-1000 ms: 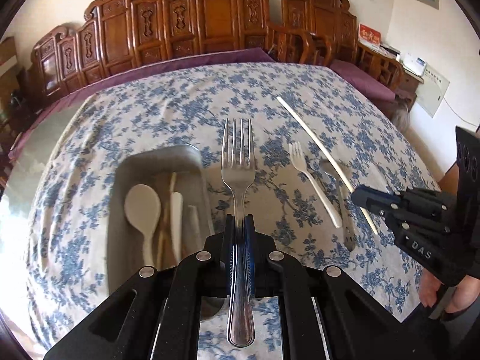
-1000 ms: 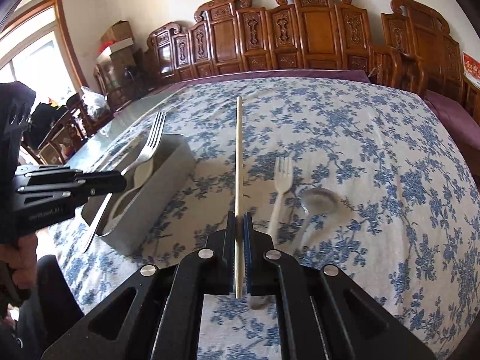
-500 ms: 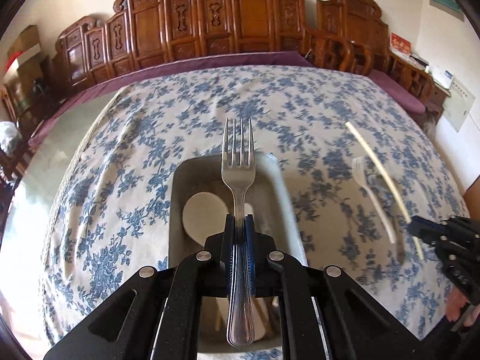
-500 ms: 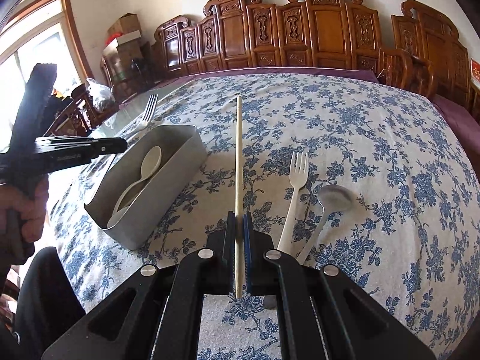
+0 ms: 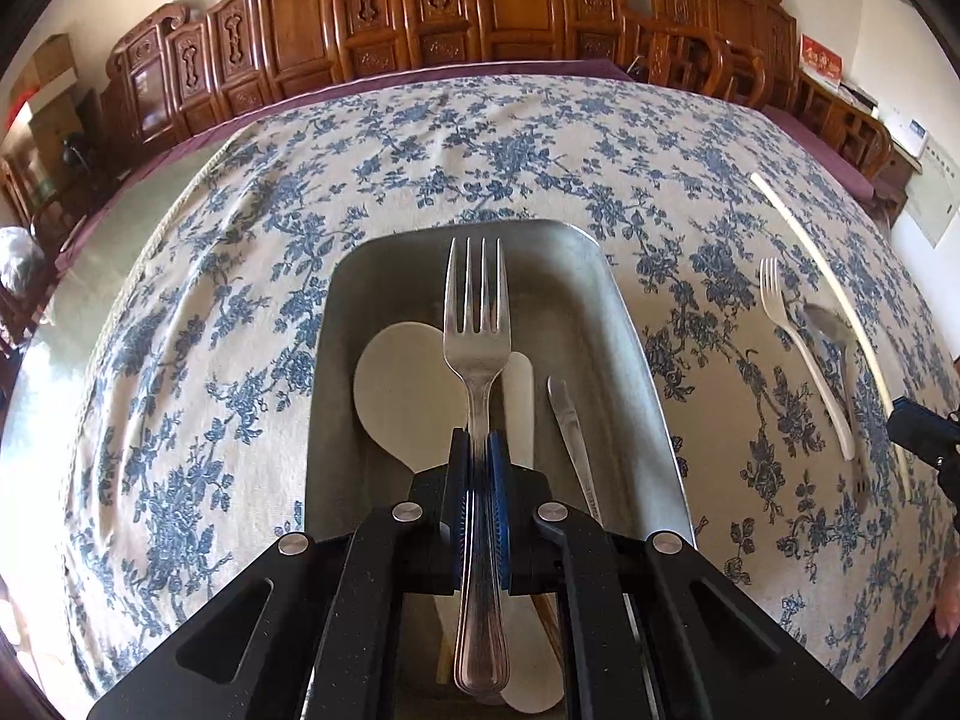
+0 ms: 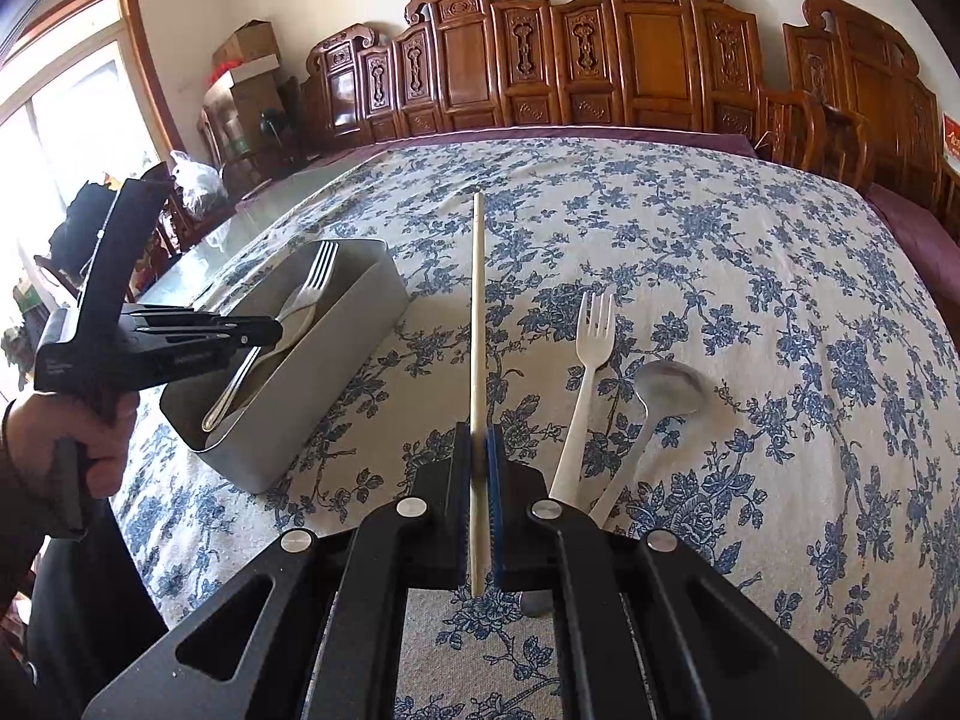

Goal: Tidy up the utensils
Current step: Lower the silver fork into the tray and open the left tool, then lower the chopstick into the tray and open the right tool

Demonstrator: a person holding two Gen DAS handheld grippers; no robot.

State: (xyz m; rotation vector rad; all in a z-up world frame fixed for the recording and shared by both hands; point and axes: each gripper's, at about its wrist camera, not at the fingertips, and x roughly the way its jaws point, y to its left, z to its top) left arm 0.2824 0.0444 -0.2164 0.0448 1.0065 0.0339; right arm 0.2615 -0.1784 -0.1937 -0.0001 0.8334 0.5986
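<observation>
The tablecloth (image 6: 750,276) is cream with a blue floral pattern. The bin (image 6: 336,360) is grey, one fork (image 5: 477,324) silver, another fork (image 6: 585,372) white, the chopstick (image 6: 477,324) pale.

Left gripper (image 5: 478,450), right gripper (image 6: 478,444): matte black frames, silver screws, blue pads; bare-skinned hand (image 6: 78,432)

No text can be read for certain in either view. The side of the left gripper (image 6: 264,330) carries a small line of pale lettering, too blurred to make out. A red sign (image 5: 821,63) on the far wall bears light characters, likewise too small to read.
</observation>
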